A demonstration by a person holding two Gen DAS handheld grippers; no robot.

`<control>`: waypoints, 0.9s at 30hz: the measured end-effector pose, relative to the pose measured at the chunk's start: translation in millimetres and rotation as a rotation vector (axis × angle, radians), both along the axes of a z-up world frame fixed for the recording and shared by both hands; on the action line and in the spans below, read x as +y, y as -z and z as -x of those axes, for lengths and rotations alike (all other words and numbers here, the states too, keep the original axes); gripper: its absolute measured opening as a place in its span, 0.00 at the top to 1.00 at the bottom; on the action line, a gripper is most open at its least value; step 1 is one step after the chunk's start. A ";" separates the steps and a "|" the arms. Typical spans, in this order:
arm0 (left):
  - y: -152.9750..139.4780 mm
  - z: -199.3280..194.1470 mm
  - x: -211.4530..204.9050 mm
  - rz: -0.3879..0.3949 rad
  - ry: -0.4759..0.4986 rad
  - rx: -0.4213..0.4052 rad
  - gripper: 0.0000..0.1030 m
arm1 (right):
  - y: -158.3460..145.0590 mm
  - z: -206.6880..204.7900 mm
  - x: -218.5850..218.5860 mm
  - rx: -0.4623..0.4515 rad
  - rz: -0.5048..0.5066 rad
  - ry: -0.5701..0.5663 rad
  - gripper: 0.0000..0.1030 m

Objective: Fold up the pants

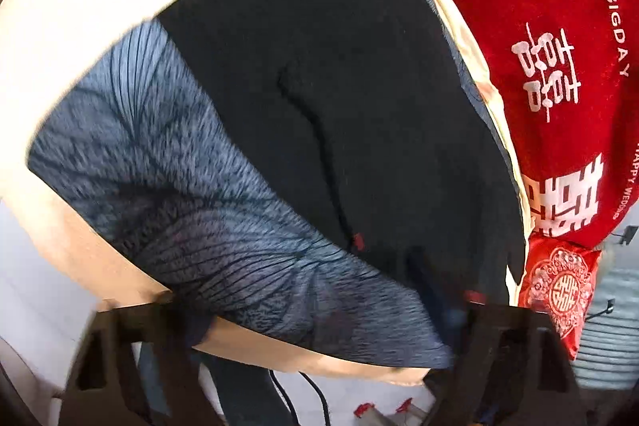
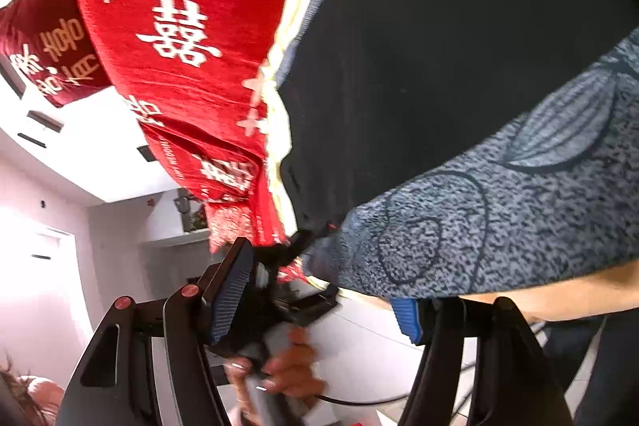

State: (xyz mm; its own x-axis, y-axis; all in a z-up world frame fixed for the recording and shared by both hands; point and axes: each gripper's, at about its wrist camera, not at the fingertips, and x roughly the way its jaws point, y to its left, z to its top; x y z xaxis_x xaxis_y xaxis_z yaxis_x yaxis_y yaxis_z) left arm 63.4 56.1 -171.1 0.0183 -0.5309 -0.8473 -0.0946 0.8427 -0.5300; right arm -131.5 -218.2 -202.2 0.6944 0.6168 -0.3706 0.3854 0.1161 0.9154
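Black pants (image 1: 339,98) are lying on a blue patterned cloth (image 1: 167,194) beside a red blanket (image 1: 539,26); both the left gripper (image 1: 311,338) and the right gripper (image 2: 319,310) are standing spread, gripping nothing.

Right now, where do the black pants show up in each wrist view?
Left wrist: black pants fill the centre, lying over the blue-grey patterned cloth.
Right wrist: they fill the upper right, above the same cloth.
Shared landmark: the red blanket with white characters beside the pants.
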 end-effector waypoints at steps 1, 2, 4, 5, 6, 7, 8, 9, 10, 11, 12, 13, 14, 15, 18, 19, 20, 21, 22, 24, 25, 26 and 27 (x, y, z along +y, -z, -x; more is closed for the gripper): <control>-1.3 -1.3 -0.9 -0.015 0.019 -0.006 0.53 | 6.0 4.7 -3.1 0.017 0.010 0.010 0.34; -0.9 -2.9 -2.9 -0.021 0.042 -0.010 0.63 | 12.6 10.3 -6.9 0.033 0.012 0.026 0.34; 0.5 -5.5 -0.5 -0.013 0.069 -0.008 0.72 | 28.0 25.6 -17.9 0.071 0.004 0.082 0.35; 0.1 -6.0 1.0 -0.015 0.079 -0.011 0.73 | 33.3 32.6 -22.4 0.081 -0.006 0.110 0.35; -2.1 -7.2 -0.8 -0.023 0.100 -0.019 0.78 | 38.0 39.8 -26.4 0.090 -0.020 0.139 0.35; -3.7 -8.3 -1.5 -0.028 0.114 -0.026 0.79 | 44.2 50.4 -32.2 0.096 -0.058 0.189 0.37; -5.8 -9.3 -1.0 -0.026 0.124 -0.029 0.79 | 48.8 58.5 -35.9 0.096 -0.104 0.232 0.40; -7.9 -9.9 -0.8 -0.024 0.131 -0.030 0.79 | 51.9 64.9 -38.9 0.105 -0.141 0.266 0.49; -9.6 -11.1 -1.8 -0.029 0.140 -0.028 0.79 | 53.4 72.4 -42.7 0.126 -0.175 0.301 0.69; -11.3 -11.8 -2.2 -0.038 0.149 -0.029 0.79 | 51.4 75.3 -45.8 0.151 -0.180 0.316 0.83; -14.8 -13.3 -3.9 -0.050 0.162 -0.033 0.79 | 45.2 77.9 -48.8 0.174 -0.166 0.320 0.93; -17.3 -14.4 -5.4 -0.055 0.169 -0.033 0.79 | 32.5 76.7 -52.7 0.191 -0.126 0.303 0.93; -21.7 -15.9 -8.0 -0.062 0.178 -0.034 0.79 | 15.7 72.2 -56.7 0.196 -0.069 0.269 0.93; -28.6 -18.3 -11.4 -0.069 0.190 -0.041 0.79 | -1.3 65.9 -60.4 0.195 -0.009 0.228 0.94; -51.8 -26.7 -23.6 -0.070 0.223 -0.067 0.79 | -52.9 39.7 -78.0 0.167 0.161 0.104 0.94; -59.2 -30.8 -29.9 -0.070 0.235 -0.080 0.79 | -66.5 28.7 -86.1 0.161 0.198 0.067 0.94; -67.3 -35.5 -35.5 -0.073 0.248 -0.096 0.79 | -76.3 17.2 -95.9 0.156 0.220 0.035 0.94; -75.9 -41.9 -42.8 -0.077 0.262 -0.115 0.79 | -82.9 5.3 -105.5 0.153 0.232 0.011 0.93; -84.0 -50.3 -51.7 -0.081 0.275 -0.135 0.79 | -89.4 -10.4 -117.9 0.148 0.241 -0.015 0.93; -96.2 -70.4 -70.6 -0.084 0.288 -0.168 0.79 | -92.5 -35.6 -140.8 0.146 0.250 -0.048 0.93; -101.2 -83.7 -81.5 -0.083 0.292 -0.186 0.79 | -93.4 -56.4 -154.7 0.156 0.252 -0.061 0.92; -104.6 -98.6 -93.9 -0.085 0.295 -0.202 0.79 | -92.2 -71.6 -167.4 0.165 0.248 -0.073 0.92; -106.5 -113.9 -106.8 -0.090 0.298 -0.220 0.79 | -90.6 -89.2 -178.7 0.170 0.245 -0.083 0.92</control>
State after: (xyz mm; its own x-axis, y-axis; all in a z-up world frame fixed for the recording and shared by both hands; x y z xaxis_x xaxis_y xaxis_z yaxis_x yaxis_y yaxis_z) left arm 177.3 -50.6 -64.6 0.0612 -0.4636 -0.8840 0.2693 0.8604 -0.4326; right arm -42.3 -397.0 -111.6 0.5606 0.5468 -0.6219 0.5105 0.3632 0.7794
